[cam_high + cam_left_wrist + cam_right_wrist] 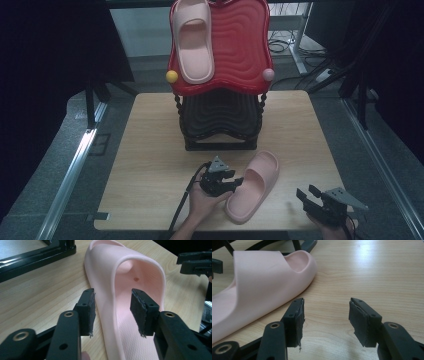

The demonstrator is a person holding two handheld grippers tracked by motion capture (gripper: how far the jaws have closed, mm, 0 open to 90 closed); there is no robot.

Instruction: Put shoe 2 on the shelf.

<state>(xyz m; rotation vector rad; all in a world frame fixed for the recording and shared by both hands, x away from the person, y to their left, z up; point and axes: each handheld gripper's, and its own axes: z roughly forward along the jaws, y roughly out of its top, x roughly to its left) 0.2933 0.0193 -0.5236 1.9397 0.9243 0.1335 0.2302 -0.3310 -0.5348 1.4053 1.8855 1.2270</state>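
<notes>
Plainly, two pink slippers were there: one slipper (192, 42) lay on the red top shelf (240, 45) of the rack, another slipper (254, 186) on the table (150, 150). The left gripper (113, 311) stood open, jaws astride its side wall without pinching. The right gripper (325, 320) gaped empty over bare wood. The person's forearms were cut off below.
</notes>
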